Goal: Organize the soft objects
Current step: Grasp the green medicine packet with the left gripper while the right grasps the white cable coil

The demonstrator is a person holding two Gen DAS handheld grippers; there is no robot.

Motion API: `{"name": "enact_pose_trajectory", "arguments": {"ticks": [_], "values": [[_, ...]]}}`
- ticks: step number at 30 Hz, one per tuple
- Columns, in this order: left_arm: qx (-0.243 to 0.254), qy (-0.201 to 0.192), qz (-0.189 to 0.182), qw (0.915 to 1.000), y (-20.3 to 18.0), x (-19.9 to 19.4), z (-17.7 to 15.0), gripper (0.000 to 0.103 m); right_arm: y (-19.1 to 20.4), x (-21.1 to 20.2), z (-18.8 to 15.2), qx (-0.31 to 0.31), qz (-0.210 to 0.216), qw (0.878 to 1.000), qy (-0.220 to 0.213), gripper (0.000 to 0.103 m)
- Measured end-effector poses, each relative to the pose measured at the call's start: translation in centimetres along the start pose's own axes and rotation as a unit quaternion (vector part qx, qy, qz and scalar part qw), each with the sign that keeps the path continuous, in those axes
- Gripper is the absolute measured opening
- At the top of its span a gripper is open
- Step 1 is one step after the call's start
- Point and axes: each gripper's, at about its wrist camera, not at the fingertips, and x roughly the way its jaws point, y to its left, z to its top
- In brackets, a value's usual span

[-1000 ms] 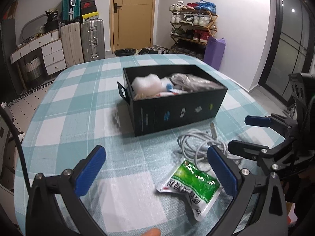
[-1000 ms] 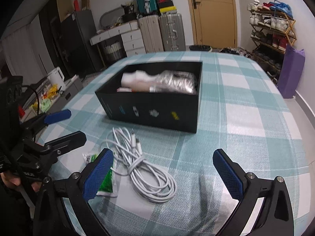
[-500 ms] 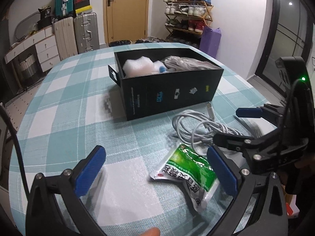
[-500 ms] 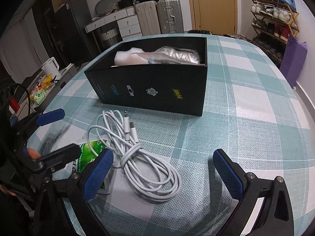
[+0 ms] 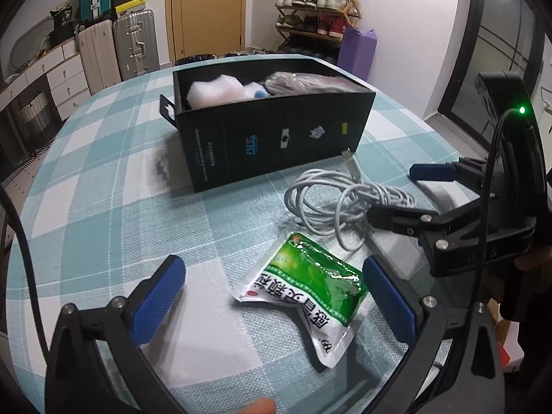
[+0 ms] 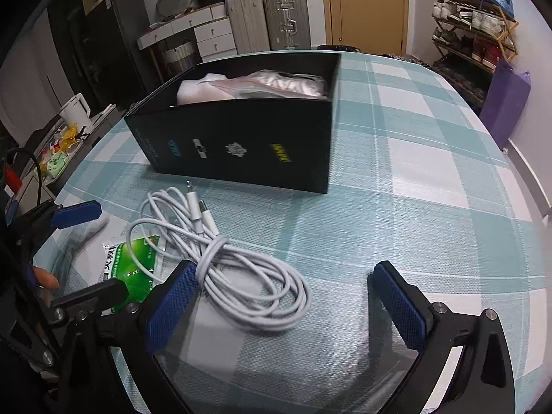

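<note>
A green-and-white foil pouch (image 5: pixel 310 284) lies on the checked tablecloth, between the spread fingers of my open left gripper (image 5: pixel 274 305) and closer to the right one. Beyond it sits a coiled white cable (image 5: pixel 341 198). My open right gripper (image 6: pixel 288 305) hovers low over that cable (image 6: pixel 241 276), whose coil lies between the fingers near the left pad. The pouch (image 6: pixel 132 264) shows to its left. A black open box (image 5: pixel 276 138) holds white foam and a clear plastic bag; it stands behind both items (image 6: pixel 241 138).
The teal-and-white checked table (image 6: pixel 431 207) extends right of the box. Suitcases (image 5: pixel 114 48), drawers, a shoe rack (image 5: pixel 317 13) and a purple bag (image 5: pixel 357 51) line the room's walls. A side shelf with a kettle (image 6: pixel 74 112) lies off the table's left edge.
Both grippers have moved forward and lower toward the table. The pouch now sits between the left fingers and the cable between the right fingers. Nothing was grasped.
</note>
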Motion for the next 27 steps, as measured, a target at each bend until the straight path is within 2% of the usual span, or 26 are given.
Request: {"name": "enact_pose_trajectory", "arguments": {"ticks": [7,22,27], "values": [[0.018,0.011,-0.008,0.9997,-1.0,0.5,0.0,0.103,-0.7,0.1,0.0,0.006,-0.01,1.0,-0.001,0.103],[0.045,0.047,-0.009,0.9979,-1.3,1.6,-0.1,0.103,0.7,0.7,0.5,-0.022,0.006,1.0,-0.001,0.103],[0.053,0.048,-0.017,0.9973,-1.2,1.5,-0.2,0.103,1.3,0.9,0.8,-0.036,0.014,0.999,-0.003,0.098]]}}
